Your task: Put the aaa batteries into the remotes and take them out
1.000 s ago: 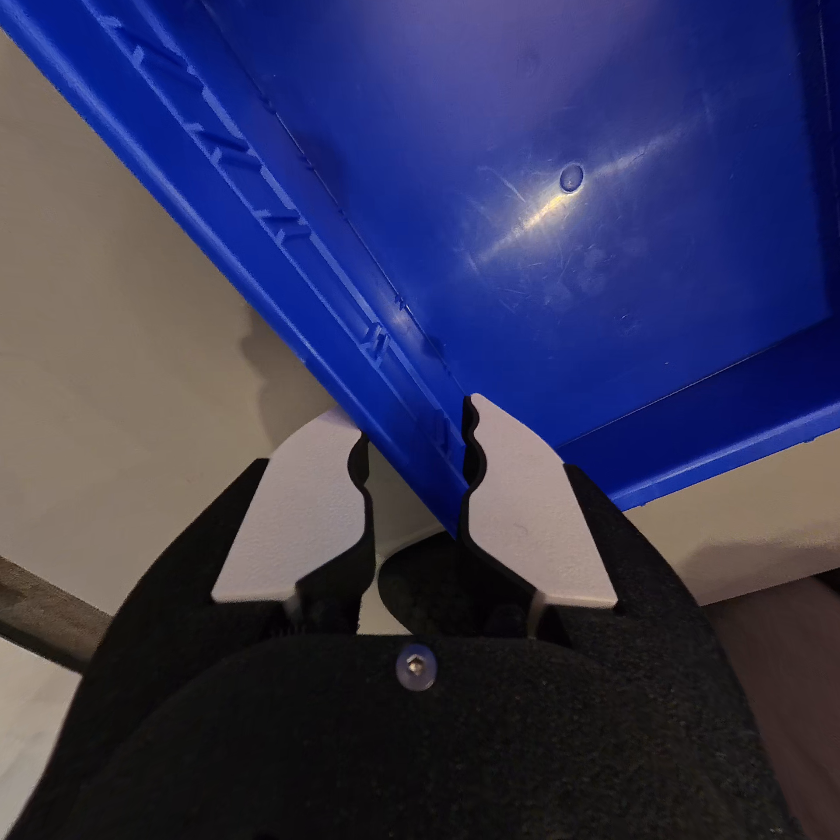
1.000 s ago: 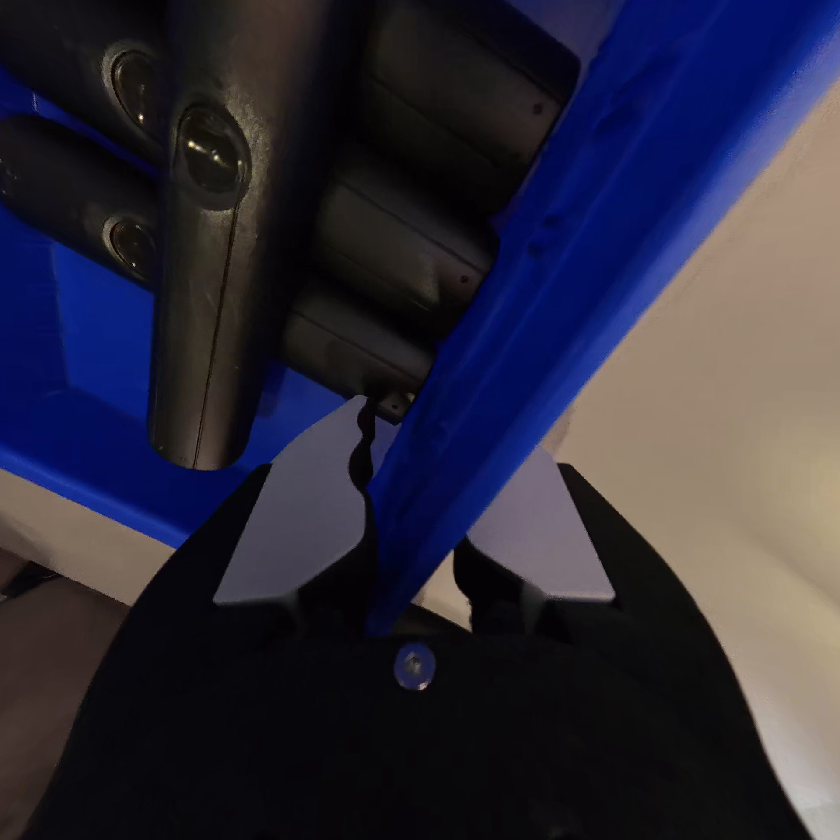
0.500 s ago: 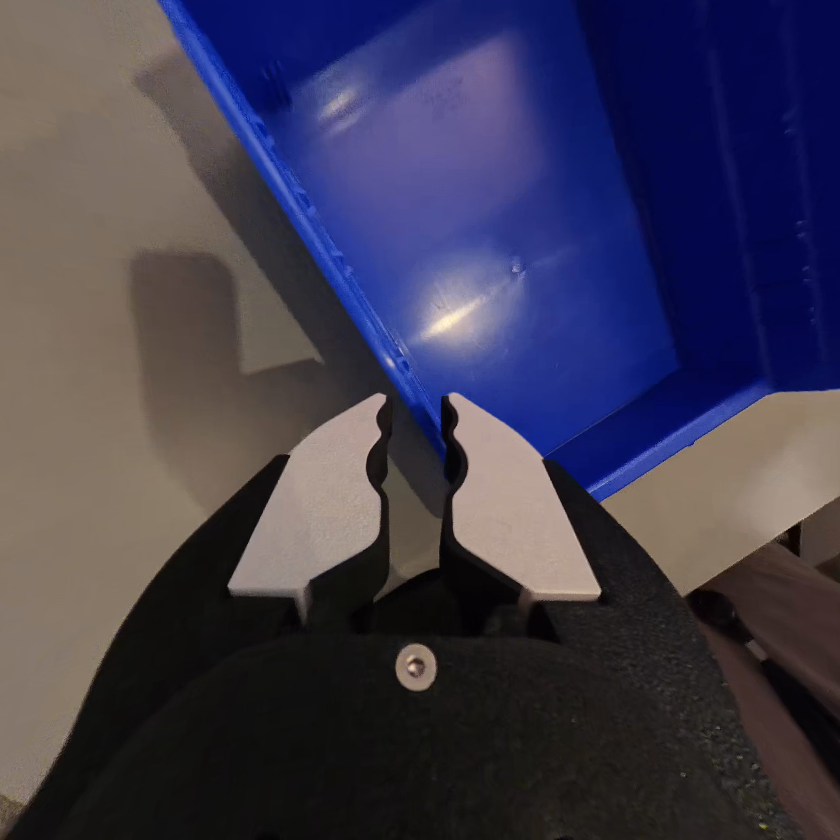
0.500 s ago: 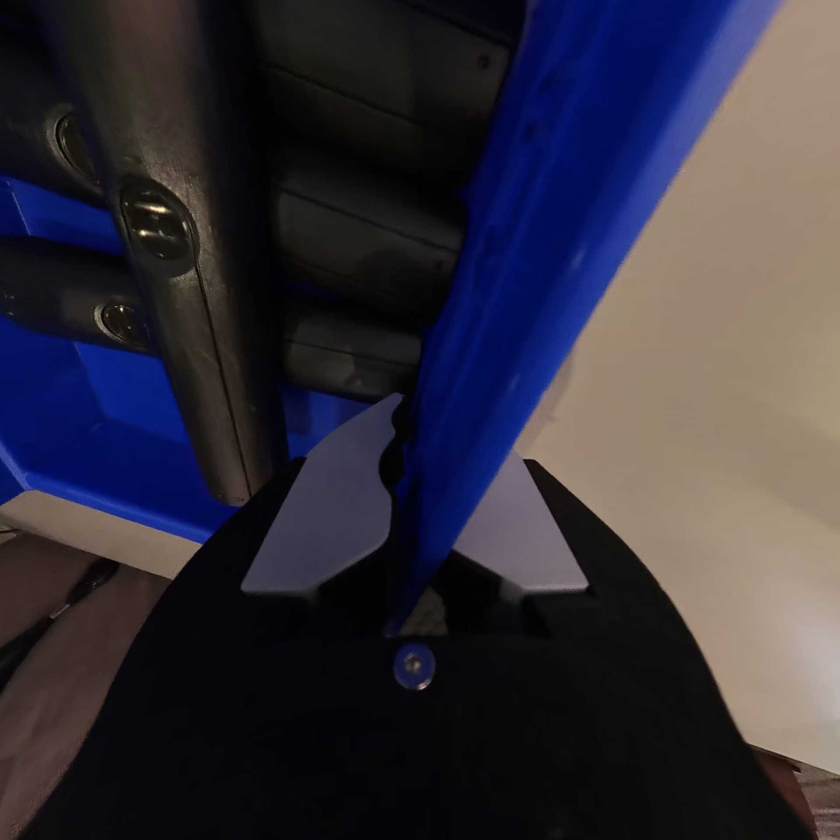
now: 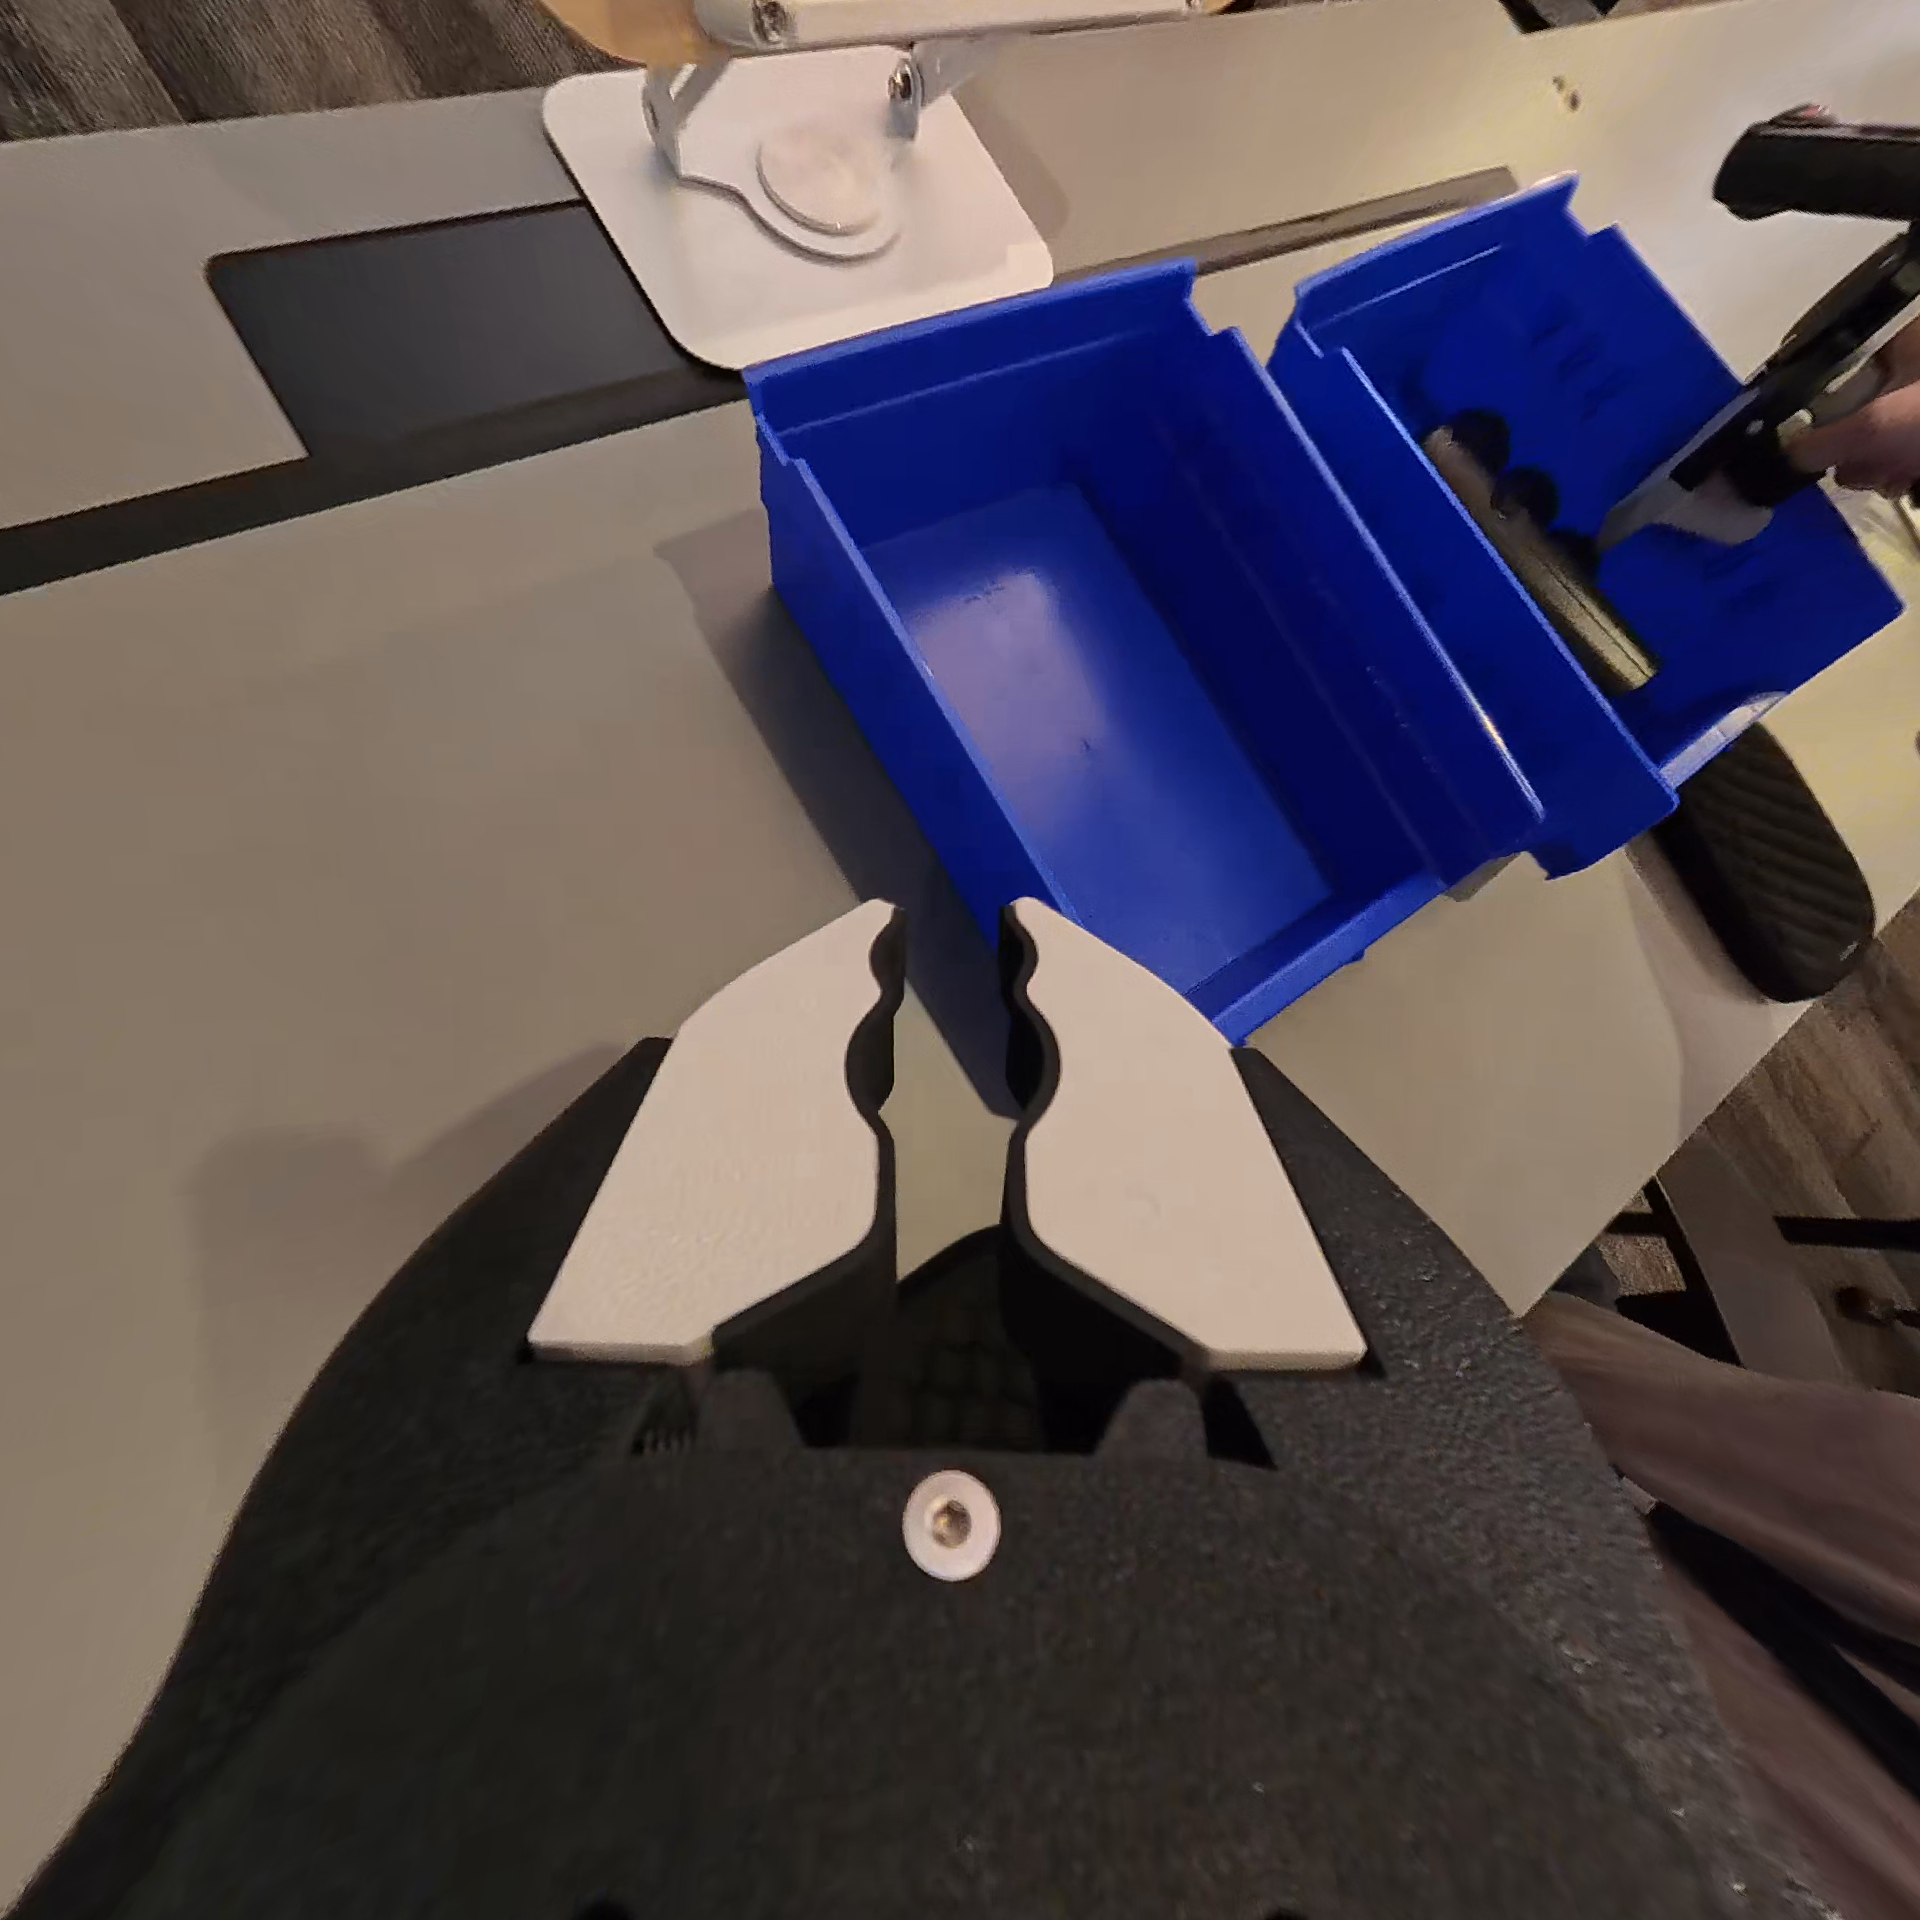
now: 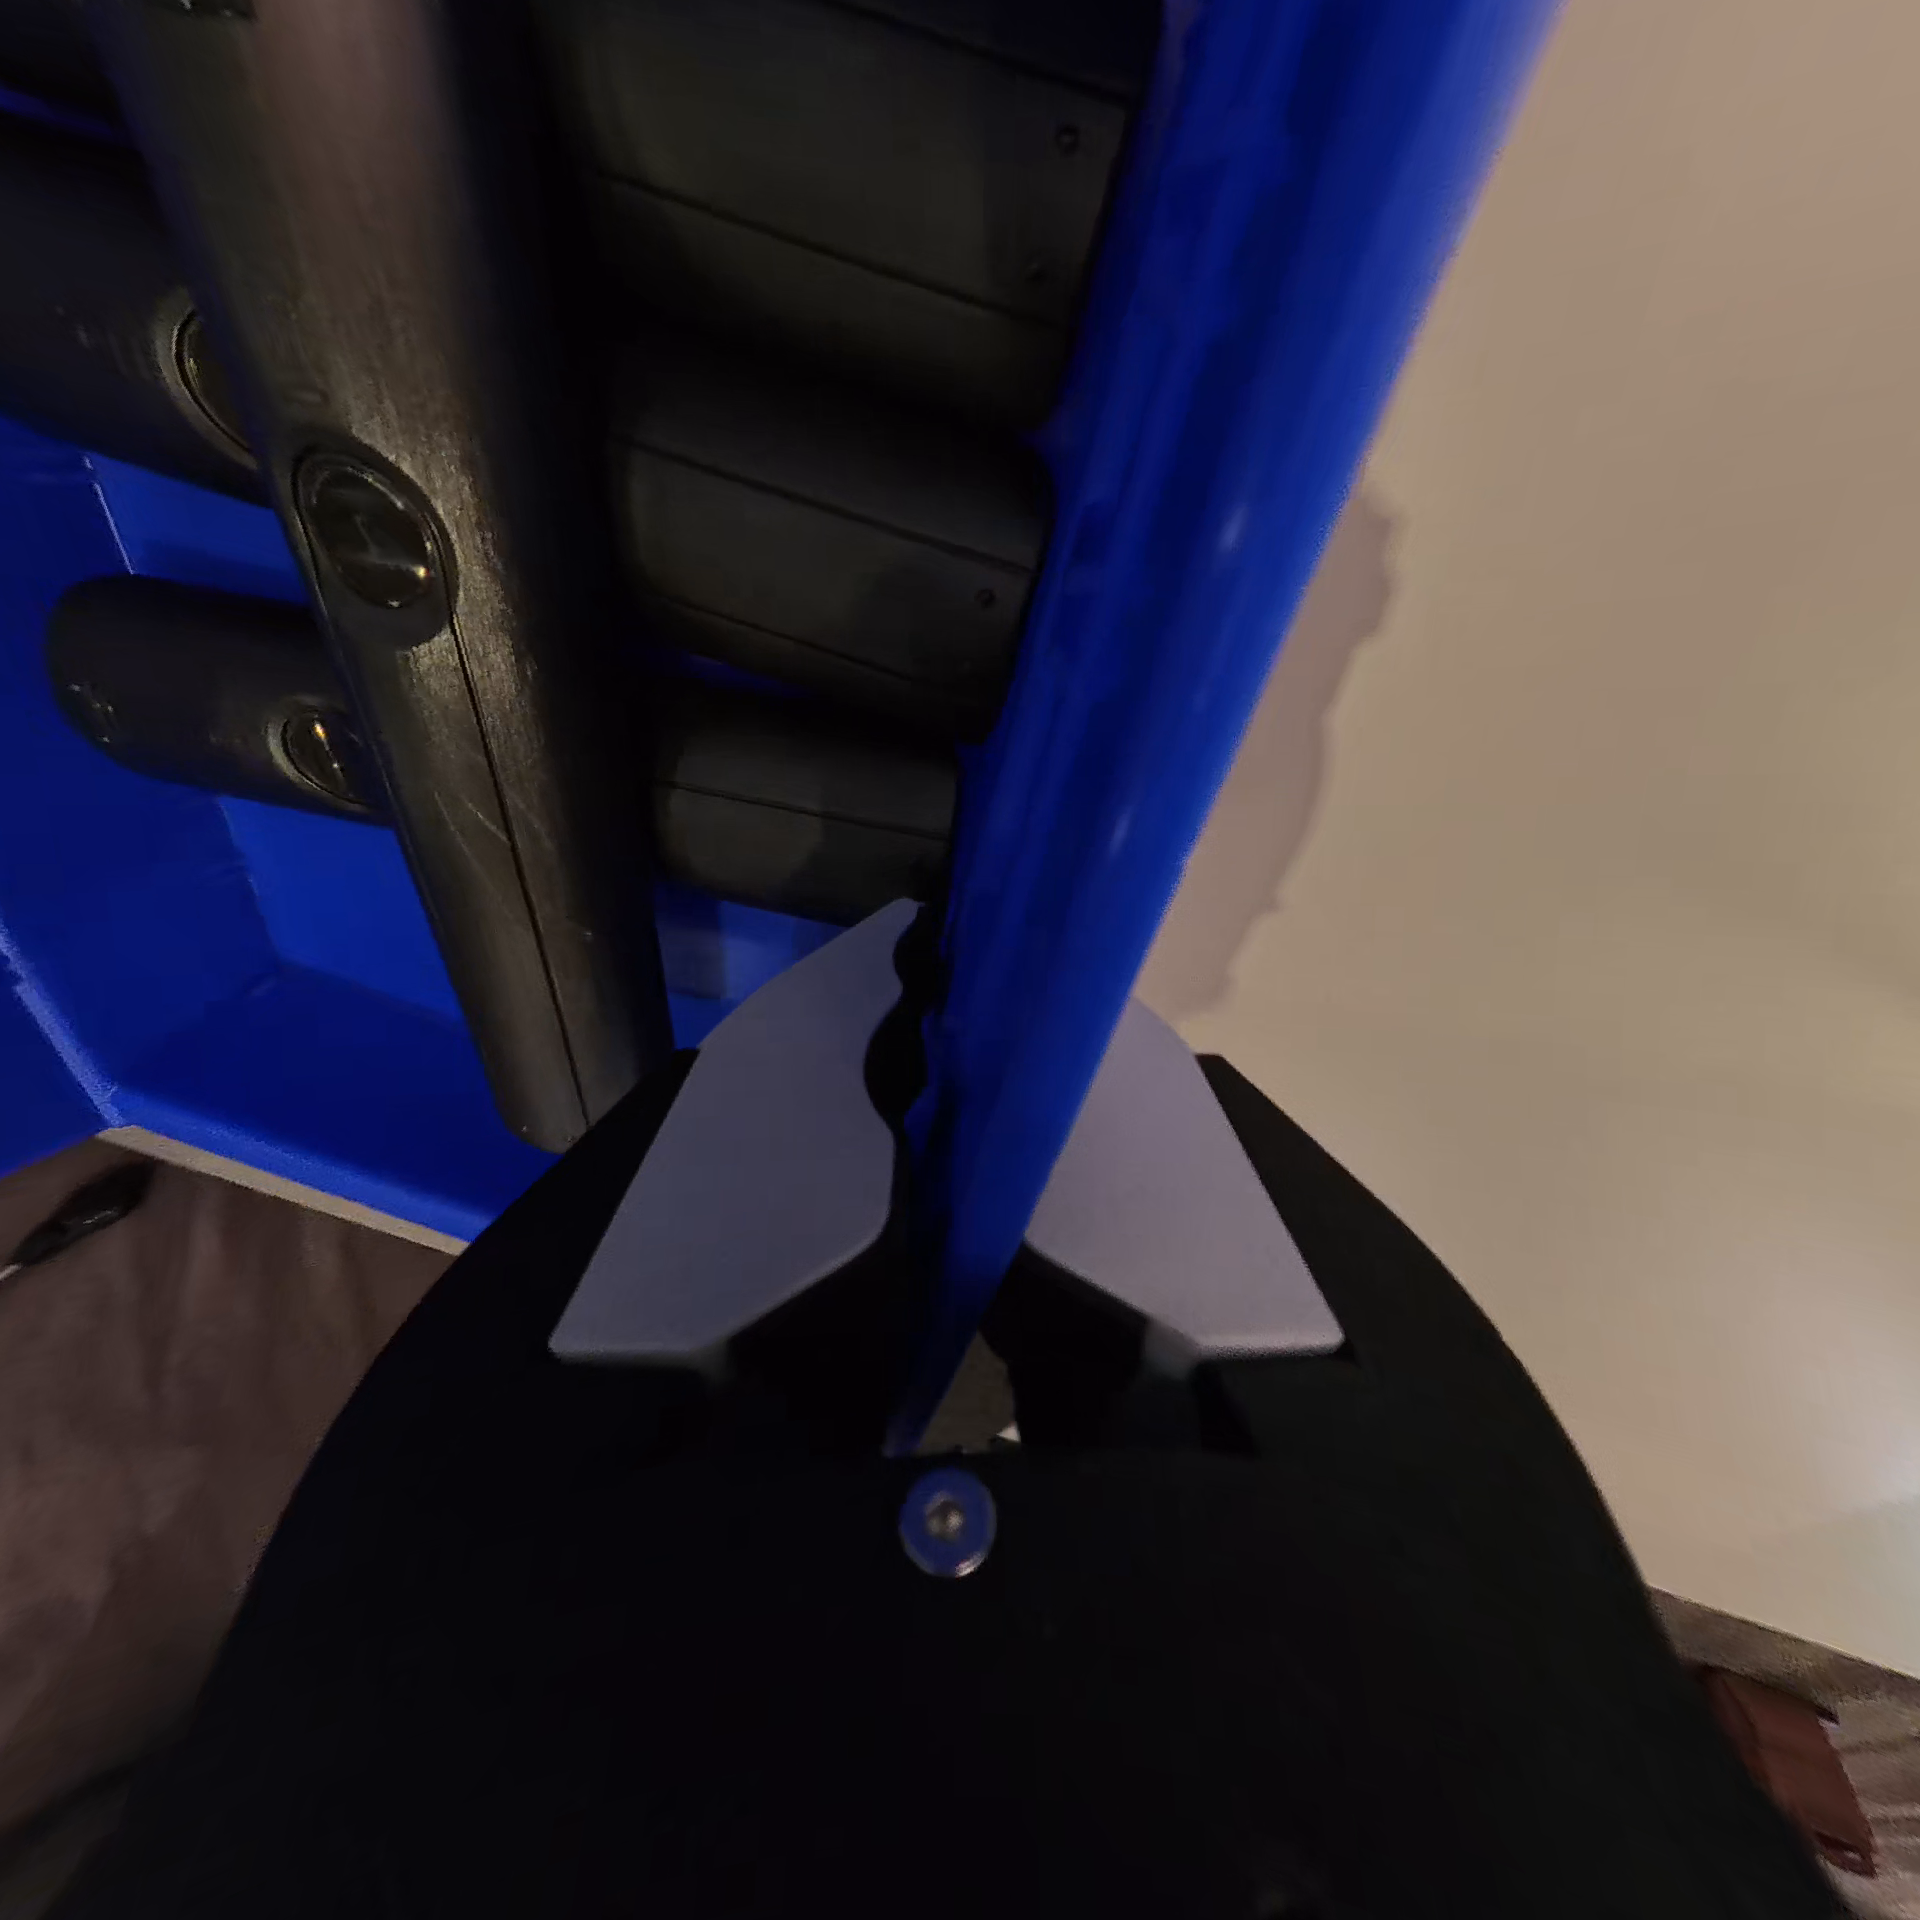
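Right gripper (image 6: 935, 997) clamps blue bin wall (image 6: 1174, 644); remotes (image 6: 821, 561) inside, beside it. Left gripper (image 5: 951, 920) narrow, empty, over table (image 5: 416, 831).

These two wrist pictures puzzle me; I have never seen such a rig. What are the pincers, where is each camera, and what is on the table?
A person holds a two-finger gripper in each hand, with a camera on each looking along its fingers. In the left wrist view, the left gripper hangs open above a grey table, near an empty blue bin. Beside it is a second blue bin holding black remotes. In the right wrist view, the right gripper is shut on that bin's side wall. No batteries are visible.
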`<state>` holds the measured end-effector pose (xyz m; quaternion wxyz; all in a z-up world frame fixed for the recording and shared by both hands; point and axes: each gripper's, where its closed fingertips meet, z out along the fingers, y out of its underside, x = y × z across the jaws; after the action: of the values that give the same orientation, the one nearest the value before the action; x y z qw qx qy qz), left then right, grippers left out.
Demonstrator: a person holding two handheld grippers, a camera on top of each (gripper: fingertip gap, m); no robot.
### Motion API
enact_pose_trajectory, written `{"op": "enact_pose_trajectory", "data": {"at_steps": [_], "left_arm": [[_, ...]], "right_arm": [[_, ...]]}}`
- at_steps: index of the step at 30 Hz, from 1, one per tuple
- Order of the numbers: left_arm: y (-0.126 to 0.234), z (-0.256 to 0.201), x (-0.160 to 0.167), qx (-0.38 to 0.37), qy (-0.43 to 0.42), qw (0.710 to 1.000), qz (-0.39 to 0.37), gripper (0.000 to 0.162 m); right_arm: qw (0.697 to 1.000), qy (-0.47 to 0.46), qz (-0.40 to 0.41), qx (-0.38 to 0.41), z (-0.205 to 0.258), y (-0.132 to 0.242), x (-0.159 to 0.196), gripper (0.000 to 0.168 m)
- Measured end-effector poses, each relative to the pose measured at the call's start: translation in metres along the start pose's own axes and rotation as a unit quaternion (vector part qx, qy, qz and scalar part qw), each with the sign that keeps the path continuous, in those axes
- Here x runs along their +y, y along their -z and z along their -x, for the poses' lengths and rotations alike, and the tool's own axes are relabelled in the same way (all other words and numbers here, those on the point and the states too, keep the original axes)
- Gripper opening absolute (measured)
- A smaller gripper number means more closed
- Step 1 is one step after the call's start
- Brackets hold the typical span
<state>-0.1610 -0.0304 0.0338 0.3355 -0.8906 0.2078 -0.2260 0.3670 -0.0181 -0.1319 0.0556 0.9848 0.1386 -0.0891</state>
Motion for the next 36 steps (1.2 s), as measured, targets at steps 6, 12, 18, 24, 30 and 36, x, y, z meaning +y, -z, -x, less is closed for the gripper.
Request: {"op": "enact_pose_trajectory", "data": {"at_steps": [6, 12, 18, 24, 30, 36], "left_arm": [[0.019, 0.003, 0.002, 0.009, 0.010, 0.999, -0.033, 0.016], [0.042, 0.003, -0.002, -0.005, 0.013, 0.997, -0.077, 0.017], [0.086, 0.003, -0.002, -0.033, 0.025, 0.986, -0.159, 0.020], [0.114, -0.002, 0.002, -0.061, 0.032, 0.976, -0.205, 0.021], [0.143, -0.015, 0.011, -0.088, 0.023, 0.965, -0.247, 0.023], [0.161, -0.022, 0.014, -0.089, 0.009, 0.955, -0.284, 0.027]], "right_arm": [[1.000, -0.003, -0.009, 0.009, 0.001, 0.026, 0.011, 0.005], [0.999, 0.013, -0.025, 0.018, 0.030, 0.079, -0.004, 0.005], [0.995, 0.089, -0.039, 0.018, 0.128, 0.115, -0.066, 0.005], [0.977, 0.208, -0.040, -0.025, 0.293, 0.096, -0.143, 0.005], [0.947, 0.316, -0.011, -0.063, 0.457, 0.057, -0.190, 0.006], [0.932, 0.354, 0.005, -0.076, 0.549, 0.014, -0.217, 0.006]]}}
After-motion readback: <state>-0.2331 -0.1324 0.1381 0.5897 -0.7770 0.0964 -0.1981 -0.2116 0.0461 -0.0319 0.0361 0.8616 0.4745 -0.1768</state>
